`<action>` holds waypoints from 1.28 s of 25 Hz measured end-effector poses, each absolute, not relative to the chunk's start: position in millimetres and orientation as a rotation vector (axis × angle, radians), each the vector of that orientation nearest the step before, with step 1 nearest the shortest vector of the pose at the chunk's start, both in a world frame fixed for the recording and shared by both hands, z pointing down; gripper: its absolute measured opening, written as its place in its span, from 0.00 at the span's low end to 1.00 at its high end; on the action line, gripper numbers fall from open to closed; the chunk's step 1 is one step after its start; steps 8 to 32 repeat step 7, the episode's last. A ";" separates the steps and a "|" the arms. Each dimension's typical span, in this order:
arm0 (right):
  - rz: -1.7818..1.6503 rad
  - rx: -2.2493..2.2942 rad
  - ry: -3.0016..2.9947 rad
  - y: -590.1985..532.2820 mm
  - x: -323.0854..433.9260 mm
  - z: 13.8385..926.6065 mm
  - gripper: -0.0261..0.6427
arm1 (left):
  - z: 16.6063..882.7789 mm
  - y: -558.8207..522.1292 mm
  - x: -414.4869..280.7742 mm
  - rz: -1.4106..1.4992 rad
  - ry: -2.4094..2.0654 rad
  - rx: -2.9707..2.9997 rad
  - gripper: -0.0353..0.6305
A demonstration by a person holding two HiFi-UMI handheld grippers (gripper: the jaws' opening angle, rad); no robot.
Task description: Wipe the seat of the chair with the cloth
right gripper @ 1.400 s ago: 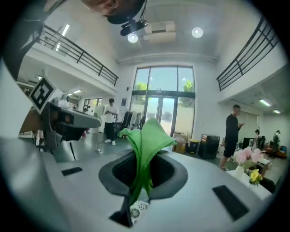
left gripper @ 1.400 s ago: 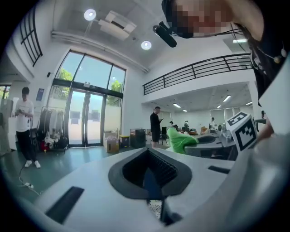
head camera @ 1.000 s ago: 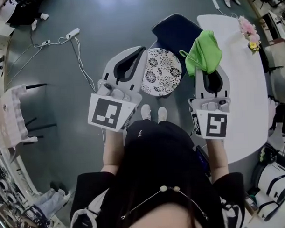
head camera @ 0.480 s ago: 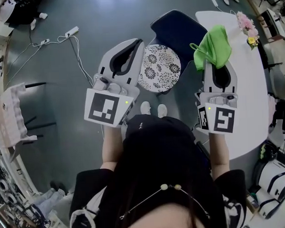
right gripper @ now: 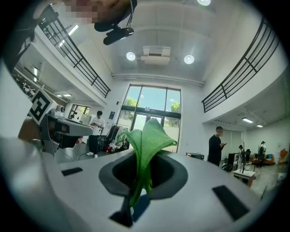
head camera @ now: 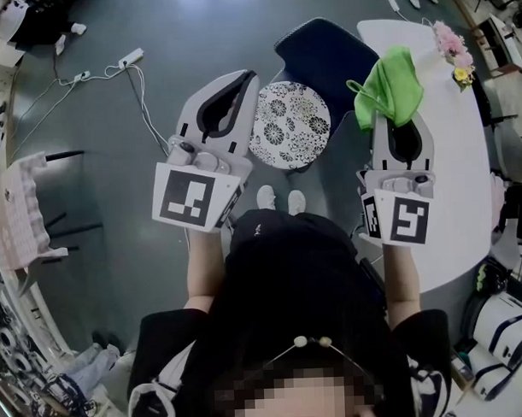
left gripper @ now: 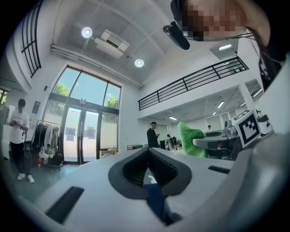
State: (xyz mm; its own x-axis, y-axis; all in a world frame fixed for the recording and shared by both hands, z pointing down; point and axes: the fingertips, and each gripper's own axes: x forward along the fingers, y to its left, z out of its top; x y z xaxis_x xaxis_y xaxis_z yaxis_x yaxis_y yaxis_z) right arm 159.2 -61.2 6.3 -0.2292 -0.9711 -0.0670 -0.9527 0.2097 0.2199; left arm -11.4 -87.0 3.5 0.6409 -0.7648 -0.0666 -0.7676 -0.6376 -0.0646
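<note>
The chair stands below me, with a round black-and-white patterned seat (head camera: 291, 125) and a dark blue back (head camera: 322, 52). My right gripper (head camera: 394, 115) is shut on a green cloth (head camera: 392, 83), which it holds in the air over the edge of the white table, to the right of the chair. In the right gripper view the cloth (right gripper: 147, 136) sticks up out of the right gripper (right gripper: 142, 165). My left gripper (head camera: 250, 77) is shut and holds nothing, hovering left of the seat. In the left gripper view, the left gripper (left gripper: 148, 156) points level and the cloth (left gripper: 190, 140) shows to its right.
A curved white table (head camera: 447, 163) runs along the right, with pink flowers (head camera: 454, 51) at its far end. Cables and a power strip (head camera: 132, 60) lie on the grey floor at left. The person's shoes (head camera: 278, 200) are just in front of the chair. People stand in the background.
The right gripper with the cloth has drifted right and slightly up, away from the chair. The left gripper has shifted a little left. Both stay shut.
</note>
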 end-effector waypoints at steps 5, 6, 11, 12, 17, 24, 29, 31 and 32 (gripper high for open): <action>-0.329 1.894 -2.379 -61.2 160.9 5.0 0.11 | 3.8 -86.7 -9.5 0.044 1.294 -2.765 0.06; -0.327 1.895 -2.380 -61.1 161.1 5.0 0.11 | 3.9 -86.7 -9.6 0.043 1.295 -2.765 0.06; -0.325 1.896 -2.381 -61.1 161.1 4.9 0.11 | 4.0 -86.6 -9.8 0.042 1.296 -2.766 0.06; -0.325 1.896 -2.381 -61.1 161.1 4.9 0.11 | 4.0 -86.6 -9.8 0.042 1.296 -2.766 0.06; -0.325 1.896 -2.381 -61.1 161.1 4.9 0.11 | 4.0 -86.6 -9.8 0.042 1.296 -2.766 0.06; -0.325 1.896 -2.381 -61.1 161.1 4.9 0.11 | 4.0 -86.6 -9.8 0.042 1.296 -2.766 0.06; -0.325 1.896 -2.381 -61.1 161.1 4.9 0.11 | 4.0 -86.6 -9.8 0.042 1.296 -2.766 0.06; -0.325 1.896 -2.381 -61.1 161.1 4.9 0.11 | 4.0 -86.6 -9.8 0.042 1.296 -2.766 0.06; -0.325 1.896 -2.381 -61.1 161.1 4.9 0.11 | 4.0 -86.6 -9.8 0.042 1.296 -2.766 0.06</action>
